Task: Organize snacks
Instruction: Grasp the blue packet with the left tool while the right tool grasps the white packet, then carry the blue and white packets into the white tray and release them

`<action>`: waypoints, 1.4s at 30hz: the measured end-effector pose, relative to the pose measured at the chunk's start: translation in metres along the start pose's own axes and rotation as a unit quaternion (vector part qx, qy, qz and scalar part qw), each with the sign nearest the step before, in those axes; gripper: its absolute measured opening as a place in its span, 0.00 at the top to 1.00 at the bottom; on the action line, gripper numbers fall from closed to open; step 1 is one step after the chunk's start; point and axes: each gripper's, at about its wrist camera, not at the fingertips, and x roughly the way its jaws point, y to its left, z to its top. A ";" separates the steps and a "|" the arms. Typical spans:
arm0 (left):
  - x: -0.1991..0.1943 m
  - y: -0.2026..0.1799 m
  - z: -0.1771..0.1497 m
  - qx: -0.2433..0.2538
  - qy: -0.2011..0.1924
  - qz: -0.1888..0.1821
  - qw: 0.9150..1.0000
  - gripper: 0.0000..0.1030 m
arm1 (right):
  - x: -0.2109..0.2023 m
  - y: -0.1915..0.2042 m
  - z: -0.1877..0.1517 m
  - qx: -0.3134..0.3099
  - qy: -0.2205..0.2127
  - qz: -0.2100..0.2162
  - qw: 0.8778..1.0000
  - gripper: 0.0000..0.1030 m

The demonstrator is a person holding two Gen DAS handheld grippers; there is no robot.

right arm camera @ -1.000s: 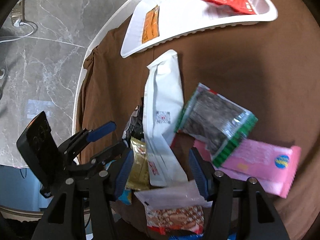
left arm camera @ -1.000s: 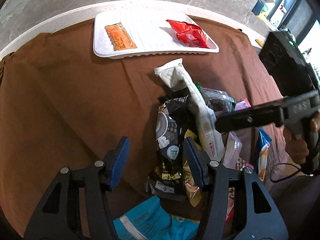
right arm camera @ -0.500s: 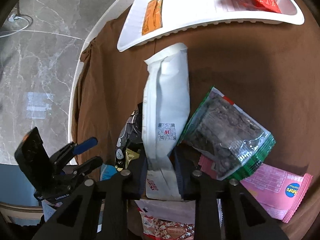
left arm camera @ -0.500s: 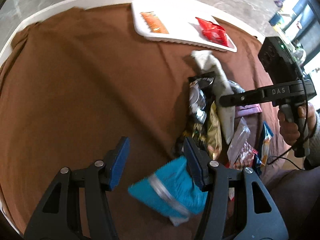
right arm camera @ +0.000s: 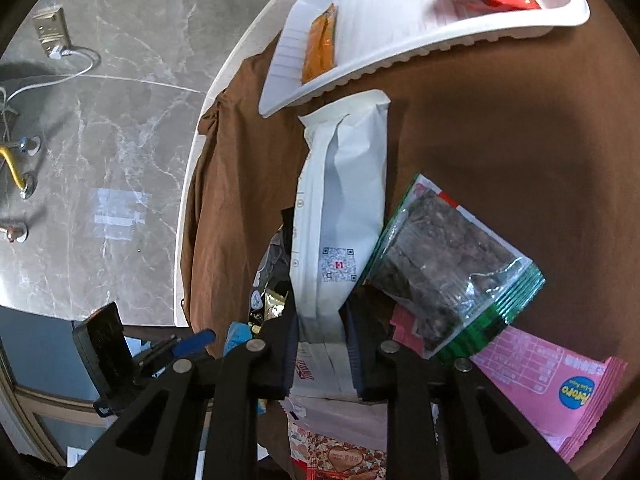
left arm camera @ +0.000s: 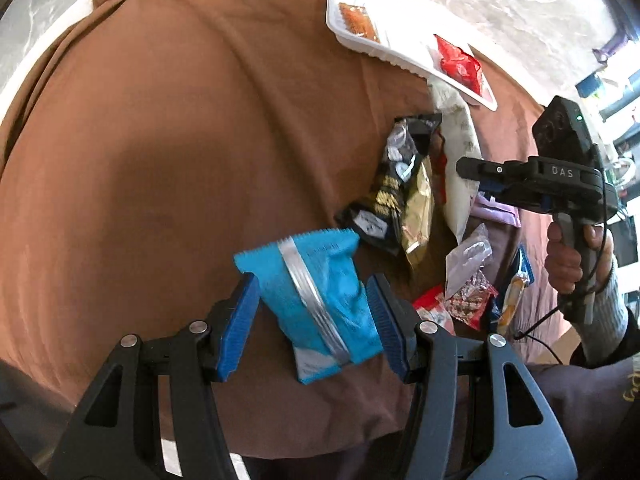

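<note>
Between the left tongs (left arm camera: 312, 316), spread wide, lies a blue snack packet (left arm camera: 320, 296); whether the pads touch it I cannot tell. Ahead of the right tongs (right arm camera: 322, 354), pinching a white pouch (right arm camera: 344, 200), sits a white tray (right arm camera: 400, 40)

Below me a brown cloth (left arm camera: 168, 152) covers a round white table (right arm camera: 208, 128), its bare rim curving from ten to twelve o'clock. Beyond it lies grey marble floor (right arm camera: 112, 128) veined in white. At ten o'clock a brass floor socket (right arm camera: 50, 30) holds a white cable. At two o'clock, bright windows (left arm camera: 616, 76) glare.
</note>
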 end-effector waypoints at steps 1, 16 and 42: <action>0.002 -0.002 -0.003 -0.005 0.000 0.005 1.000 0.47 | 0.000 0.001 -0.001 -0.004 0.000 0.000 1.000 0.77; 0.040 -0.028 -0.013 -0.006 -0.003 0.088 0.996 0.40 | 0.007 0.006 -0.001 -0.012 0.005 -0.003 1.000 0.77; 0.018 -0.014 -0.011 -0.036 -0.040 0.019 0.998 0.64 | 0.004 0.005 0.005 0.009 0.013 0.029 0.999 0.77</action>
